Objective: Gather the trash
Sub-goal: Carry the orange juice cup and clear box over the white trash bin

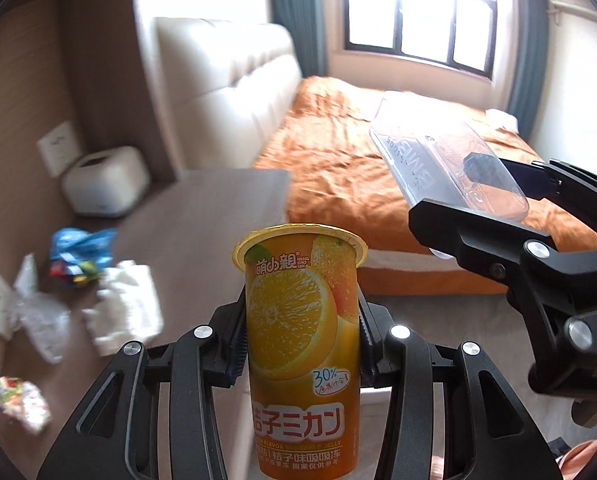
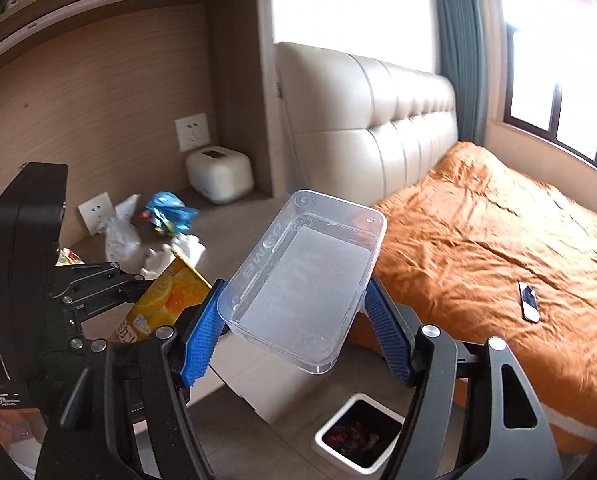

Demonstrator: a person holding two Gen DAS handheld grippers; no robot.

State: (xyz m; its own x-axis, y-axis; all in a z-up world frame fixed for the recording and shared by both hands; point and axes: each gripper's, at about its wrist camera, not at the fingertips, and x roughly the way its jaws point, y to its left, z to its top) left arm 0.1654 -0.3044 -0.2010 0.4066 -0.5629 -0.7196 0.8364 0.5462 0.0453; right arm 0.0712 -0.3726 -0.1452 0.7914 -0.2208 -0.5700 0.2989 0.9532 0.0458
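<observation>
Trash lay divided: an orange jelly cup point(image 1: 302, 344) stood upright, pinched in the left tongs point(image 1: 301, 346), while the right tongs point(image 2: 294, 312) clamped a clear plastic box point(image 2: 302, 280) between wide-set blue pads. Crumpled wrappers point(image 1: 78, 292) littered the bench point(image 1: 202, 216) at far left, and a white bin point(image 2: 358, 436) sat on the floor near the orange bed point(image 2: 498, 248).

Home bedroom: bed point(image 2: 498, 240), padded headboard point(image 2: 378, 120), window point(image 1: 418, 12).

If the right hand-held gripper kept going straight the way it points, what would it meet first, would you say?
Probably the orange-covered bed, beyond the clear plastic container held in the right hand-held gripper; depth is hard to judge.
</observation>
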